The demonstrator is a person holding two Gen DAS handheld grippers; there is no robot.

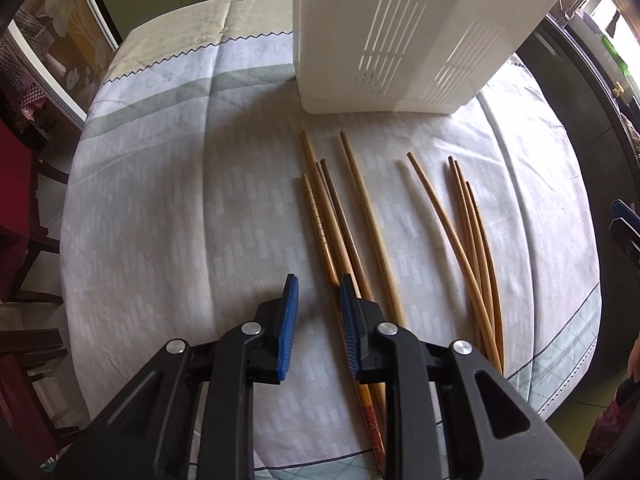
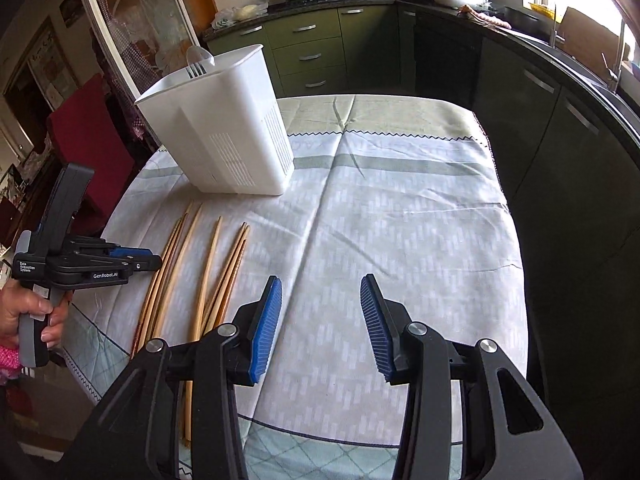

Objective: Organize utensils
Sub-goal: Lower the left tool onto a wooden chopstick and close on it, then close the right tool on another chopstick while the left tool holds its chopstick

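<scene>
**Colleague:** What have you got on the left side?

**Me:** My left gripper (image 1: 318, 292) hangs low over the tablecloth (image 1: 168, 208), fingers parted with nothing between them. Its right blue pad (image 1: 348, 320) sits over the near end of a bundle of chopsticks (image 1: 340, 216), though I cannot tell whether it touches them. From the right wrist camera I see that same gripper (image 2: 154, 262) side-on, held in a hand (image 2: 28, 312) at the table's left edge.

**Colleague:** And the right one?

**Me:** My right gripper (image 2: 320, 292) is spread wide and holds nothing. It hovers over bare cloth, to the right of all the sticks.

**Colleague:** Where are the utensils?

**Me:** They lie flat on the cloth in two loose groups. The left group is the bundle beside my left pad; one stick in it has a red patterned end (image 1: 374, 428) toward me. The second group of chopsticks (image 1: 472, 240) lies to the right, fanned at the far end and crossing at the near end. The two groups are apart, with a strip of cloth between them.

**Colleague:** And the holder?

**Me:** The white slotted utensil holder (image 1: 400, 40) stands on the cloth just beyond the far tips of the sticks, not touching them. In the right view the holder (image 2: 224, 128) shows the tines of a fork (image 2: 197, 69) and a pale spoon (image 2: 198, 55) poking above its back rim.
</scene>
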